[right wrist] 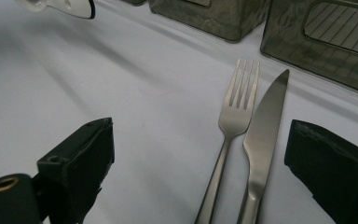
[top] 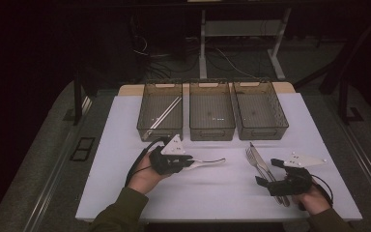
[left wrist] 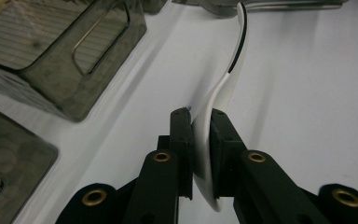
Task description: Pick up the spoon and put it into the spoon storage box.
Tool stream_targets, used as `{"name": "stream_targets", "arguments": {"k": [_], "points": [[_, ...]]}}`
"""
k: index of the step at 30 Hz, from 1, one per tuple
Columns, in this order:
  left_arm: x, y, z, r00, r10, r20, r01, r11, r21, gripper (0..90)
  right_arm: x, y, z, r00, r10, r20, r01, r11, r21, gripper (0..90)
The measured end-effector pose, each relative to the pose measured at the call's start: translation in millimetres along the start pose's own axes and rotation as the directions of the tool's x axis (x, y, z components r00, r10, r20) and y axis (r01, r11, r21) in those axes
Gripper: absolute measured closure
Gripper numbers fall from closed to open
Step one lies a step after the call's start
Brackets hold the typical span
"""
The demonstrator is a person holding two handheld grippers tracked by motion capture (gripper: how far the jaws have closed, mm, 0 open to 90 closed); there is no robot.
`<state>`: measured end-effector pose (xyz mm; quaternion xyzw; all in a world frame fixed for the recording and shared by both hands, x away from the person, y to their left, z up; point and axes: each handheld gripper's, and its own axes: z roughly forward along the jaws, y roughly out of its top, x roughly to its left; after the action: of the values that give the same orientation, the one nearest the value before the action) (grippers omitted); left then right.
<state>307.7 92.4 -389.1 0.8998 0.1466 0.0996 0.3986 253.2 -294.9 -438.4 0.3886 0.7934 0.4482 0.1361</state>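
**Spoon in the left gripper, bins still ahead**

The white spoon sits clamped between the jaws of the left gripper, held on edge by its bowl end, with the dark-edged handle running out past the jaw tips. It looks lifted just off the table, so I'd judge the pick-up done and the carry to a bin the step now in hand. Up ahead of that gripper stand three smoky plastic bins; the left bin already holds a pair of chopsticks, while the middle bin and right bin look nearly bare. The next move calls for raising the spoon over a rim, picking the proper bin, and easing the jaws apart once the spoon is inside.

The right gripper rests with its jaws spread wide around a fork and a knife lying side by side between them, gripping neither.
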Motion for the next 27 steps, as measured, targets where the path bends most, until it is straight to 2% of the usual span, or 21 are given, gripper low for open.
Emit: {"name": "stream_targets", "arguments": {"k": [12, 16, 20, 24, 27], "points": [[14.0, 14.2, 4.7, 0.9995, 0.023, 0.022, -0.023, 0.9997, -0.008, 81.2, -0.7, -0.3, -0.7, 1.0, 0.005, 0.003, -0.005, 1.0, -0.006, 8.3], [20.0, 20.8, 3.9, 0.9993, 0.028, 0.023, -0.028, 0.9993, -0.023, 81.1, -0.8, -0.3, -0.6, 1.0, 0.004, 0.003, -0.004, 1.0, -0.006, 8.3], [25.6, 31.1, 3.1, 0.999, 0.039, 0.02, -0.039, 0.9988, -0.031, 81.1, -0.4, -0.2, -0.4, 0.9999, 0.01, 0.004, -0.01, 1.0, -0.008, 8.3], [31.7, 43.7, 2.8, 0.9982, 0.058, 0.018, -0.057, 0.9979, -0.031, 81.2, -2.0, -0.3, -0.3, 0.9999, -0.011, 0.005, 0.011, 1.0, -0.011, 8.3], [36.9, 53.8, 3.1, 0.9977, 0.068, 0.011, -0.067, 0.9973, -0.028, 81.1, -0.7, -0.3, -0.7, 1.0, 0.005, 0.003, -0.005, 1.0, -0.006, 8.3]]}}
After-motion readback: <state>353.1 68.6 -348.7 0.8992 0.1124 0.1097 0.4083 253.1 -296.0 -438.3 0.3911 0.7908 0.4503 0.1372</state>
